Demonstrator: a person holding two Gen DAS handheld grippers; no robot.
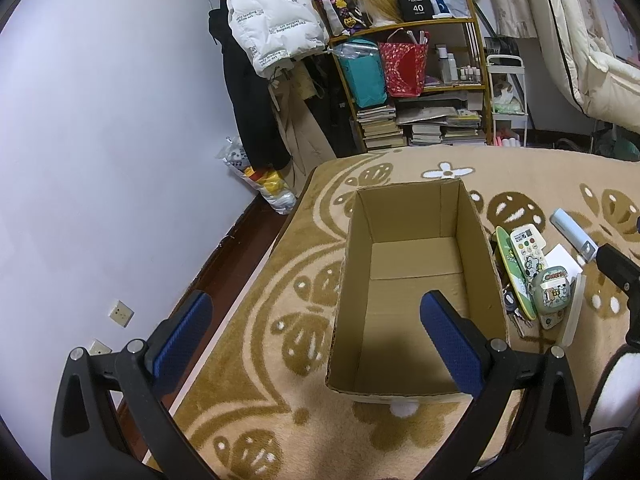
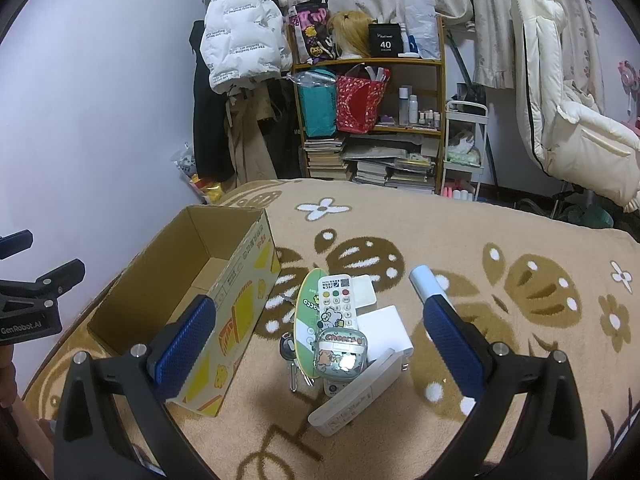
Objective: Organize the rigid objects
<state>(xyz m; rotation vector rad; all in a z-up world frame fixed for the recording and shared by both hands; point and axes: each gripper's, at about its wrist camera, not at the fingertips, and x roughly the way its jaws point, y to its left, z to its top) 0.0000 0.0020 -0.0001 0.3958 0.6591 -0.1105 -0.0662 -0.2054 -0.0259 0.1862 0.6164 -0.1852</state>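
Empty cardboard box (image 1: pixel 416 280) on the patterned blanket (image 2: pixel 500 240), a heap of small things just beside it.

Left gripper (image 1: pixel 316 344) and right gripper (image 2: pixel 320 340) both gape wide, holding nothing. The remote (image 2: pixel 338 308) and earbud case (image 2: pixel 342 350) are stacked on other pieces; grabbing one could likely topple the rest.
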